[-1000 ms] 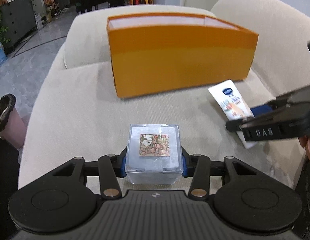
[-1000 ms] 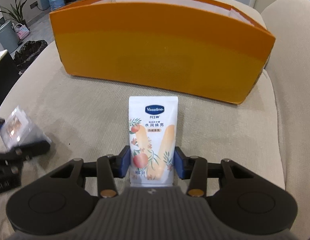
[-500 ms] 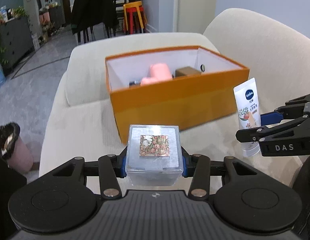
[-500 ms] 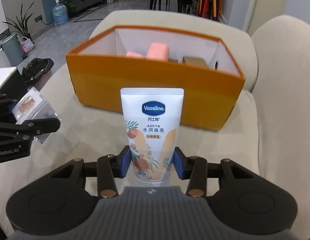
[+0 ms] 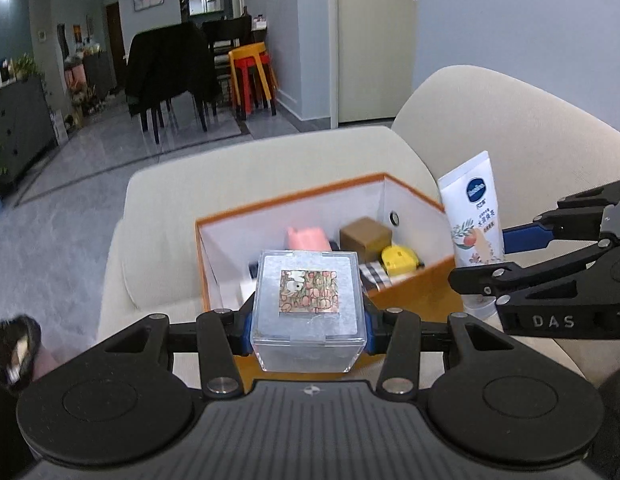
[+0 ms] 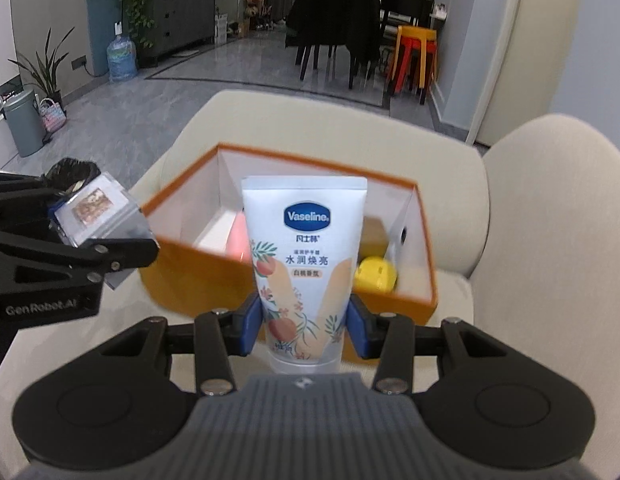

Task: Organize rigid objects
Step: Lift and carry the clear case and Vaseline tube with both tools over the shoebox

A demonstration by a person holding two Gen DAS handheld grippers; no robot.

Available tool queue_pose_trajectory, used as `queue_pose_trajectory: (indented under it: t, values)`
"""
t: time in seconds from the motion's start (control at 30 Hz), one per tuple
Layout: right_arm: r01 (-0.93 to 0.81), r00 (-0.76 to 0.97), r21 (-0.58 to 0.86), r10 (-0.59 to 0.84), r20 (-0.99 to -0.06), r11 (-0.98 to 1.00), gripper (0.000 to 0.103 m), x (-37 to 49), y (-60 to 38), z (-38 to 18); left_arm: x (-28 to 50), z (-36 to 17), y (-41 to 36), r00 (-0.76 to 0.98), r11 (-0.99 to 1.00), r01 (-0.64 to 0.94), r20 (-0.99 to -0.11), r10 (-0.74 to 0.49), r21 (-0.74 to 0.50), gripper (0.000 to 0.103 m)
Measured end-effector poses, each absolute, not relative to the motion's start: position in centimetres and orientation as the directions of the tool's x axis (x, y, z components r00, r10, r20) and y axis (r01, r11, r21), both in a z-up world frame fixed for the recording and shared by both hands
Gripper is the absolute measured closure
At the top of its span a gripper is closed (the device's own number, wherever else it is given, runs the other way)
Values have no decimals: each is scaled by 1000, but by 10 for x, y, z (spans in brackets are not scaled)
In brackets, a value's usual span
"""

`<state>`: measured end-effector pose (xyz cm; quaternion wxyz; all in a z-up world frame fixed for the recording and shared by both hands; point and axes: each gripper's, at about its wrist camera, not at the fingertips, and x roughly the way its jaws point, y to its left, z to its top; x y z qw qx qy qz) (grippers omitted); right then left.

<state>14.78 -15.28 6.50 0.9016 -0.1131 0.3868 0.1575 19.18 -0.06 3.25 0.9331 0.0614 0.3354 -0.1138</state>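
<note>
My left gripper (image 5: pixel 308 330) is shut on a clear plastic cube (image 5: pixel 308 300) with a floral picture on top, held in the air in front of the orange box (image 5: pixel 413 296). My right gripper (image 6: pixel 306 330) is shut on a white Vaseline tube (image 6: pixel 304 248), upright, cap end down, also held above the sofa before the orange box (image 6: pixel 182 276). Each gripper shows in the other's view: the right gripper (image 5: pixel 505 256) with the tube (image 5: pixel 475 220) at the right, the left gripper (image 6: pixel 82 236) with the cube (image 6: pixel 98 212) at the left.
The open box sits on a beige sofa seat (image 6: pixel 110 340) and holds a pink item (image 5: pixel 308 238), a brown block (image 5: pixel 365 234), a yellow item (image 5: pixel 399 260) and a checked item (image 5: pixel 373 274). The sofa back (image 5: pixel 509 120) rises at the right. Beyond lie grey floor, chairs and stools.
Both grippers have risen with their loads, so the inside of the orange box now shows. The cube and the tube stay gripped as before.
</note>
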Motion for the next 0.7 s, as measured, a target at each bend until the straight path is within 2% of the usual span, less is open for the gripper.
queue_pose_trajectory:
  t: [0.27,0.7]
  values:
    - [-376,666,-105,189,-722,921,59,181,-145,77,230,39,0,746,965,259,-641,-179,32,50]
    - [-378,644,-117,170,-746,919,59,233,-137,58,263,14,13,711,974,226,-683,-168,-4,50]
